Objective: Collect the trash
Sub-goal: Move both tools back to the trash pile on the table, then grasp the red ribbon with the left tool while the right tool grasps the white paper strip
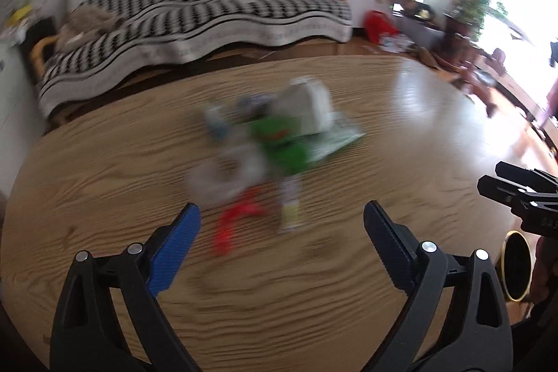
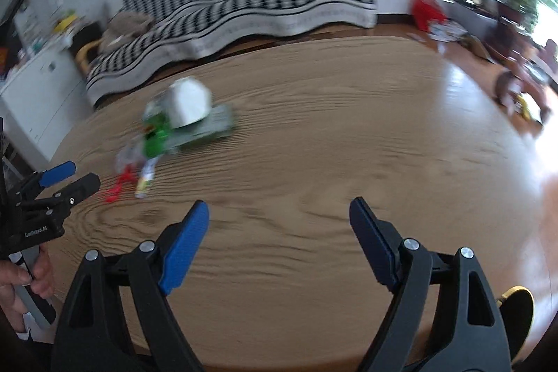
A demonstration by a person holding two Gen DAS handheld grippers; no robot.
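The left gripper [image 1: 281, 220] hangs above the near part of the oval light-wood table [image 1: 104, 162] with its blue-padded jaws spread wide and nothing between them. The right gripper [image 2: 279, 215] is likewise spread wide and empty, above bare wood on the near side of the same table; the left-wrist view shows it at the table's right edge. A hand [image 2: 21, 281] holds the left gripper's handle beside the table's near left edge. A round black container with a yellow rim [image 1: 518, 265] sits just off the table's near right edge; its contents cannot be made out. The trash is a blurred heap [image 1: 272, 156] lying on the table, toward the middle, ahead of the left gripper and well apart from the right one. Nearest within the heap are a red curled plastic piece [image 1: 237, 218] and a narrow white and yellow wrapper [image 1: 291, 208], side by side. Behind them lie clear crumpled plastic [image 1: 223, 176] and a bright green wrapper [image 1: 282, 142]. A flat green and white packet [image 1: 334, 138] extends from the heap's right side. A white crumpled carton-like item [image 1: 307, 103] rests on top at the far side. Beyond the table stands a sofa draped in black and white checked cloth [image 1: 209, 9], and a red bag [image 1: 378, 25] sits on the floor to its right.
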